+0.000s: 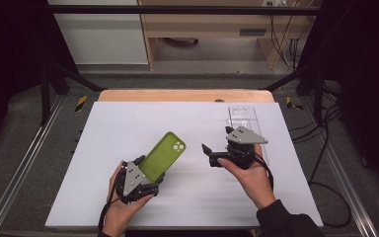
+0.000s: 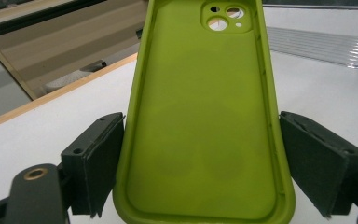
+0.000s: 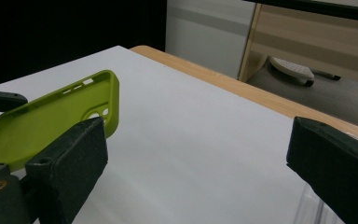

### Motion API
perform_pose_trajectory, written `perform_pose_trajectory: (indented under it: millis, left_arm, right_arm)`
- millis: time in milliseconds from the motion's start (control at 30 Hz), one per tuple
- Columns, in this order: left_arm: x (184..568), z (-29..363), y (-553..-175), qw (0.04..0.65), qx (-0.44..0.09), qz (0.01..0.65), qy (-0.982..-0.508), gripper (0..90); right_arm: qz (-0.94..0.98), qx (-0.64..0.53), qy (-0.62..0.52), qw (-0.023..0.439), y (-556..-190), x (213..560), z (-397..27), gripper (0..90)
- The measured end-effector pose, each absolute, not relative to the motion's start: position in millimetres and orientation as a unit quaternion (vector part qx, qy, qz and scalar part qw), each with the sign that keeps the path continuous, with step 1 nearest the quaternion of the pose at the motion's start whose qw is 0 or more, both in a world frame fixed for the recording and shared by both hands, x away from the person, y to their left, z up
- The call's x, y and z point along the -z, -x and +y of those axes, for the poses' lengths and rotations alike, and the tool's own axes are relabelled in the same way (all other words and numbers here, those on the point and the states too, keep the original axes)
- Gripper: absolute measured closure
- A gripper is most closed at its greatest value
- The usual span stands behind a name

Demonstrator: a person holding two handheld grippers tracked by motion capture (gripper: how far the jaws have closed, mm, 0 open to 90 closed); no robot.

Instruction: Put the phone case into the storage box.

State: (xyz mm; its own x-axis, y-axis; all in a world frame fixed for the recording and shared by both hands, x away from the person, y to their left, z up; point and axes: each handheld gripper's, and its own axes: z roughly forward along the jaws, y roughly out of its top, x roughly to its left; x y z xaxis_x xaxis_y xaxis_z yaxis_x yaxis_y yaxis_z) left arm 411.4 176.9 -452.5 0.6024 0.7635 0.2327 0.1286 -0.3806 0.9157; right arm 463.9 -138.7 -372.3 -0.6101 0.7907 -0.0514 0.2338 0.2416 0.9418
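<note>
At surface front-left | left gripper (image 1: 150,175): jaws clamp green case (image 1: 162,155) by its long edges, hollow side up, tilted clear of the surface (image 1: 128,123), likely presented for loading | right gripper (image 1: 208,153): jaws wide, empty, aimed at case | clear tray (image 1: 242,117) far right.

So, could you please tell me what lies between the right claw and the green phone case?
Nothing: in the high view only bare white table separates the right claw from the green case, which the left claw holds.
</note>
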Motion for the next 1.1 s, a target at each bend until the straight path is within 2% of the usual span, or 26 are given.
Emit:
perform_pose_trajectory:
  millis: [1100]
  left_arm:
    - [447,164,-399,0.455,-0.379,0.258,-0.764,15.9]
  right_arm:
    - [0.735,-0.522,-0.367,0.228,-474,389,-94,8.6]
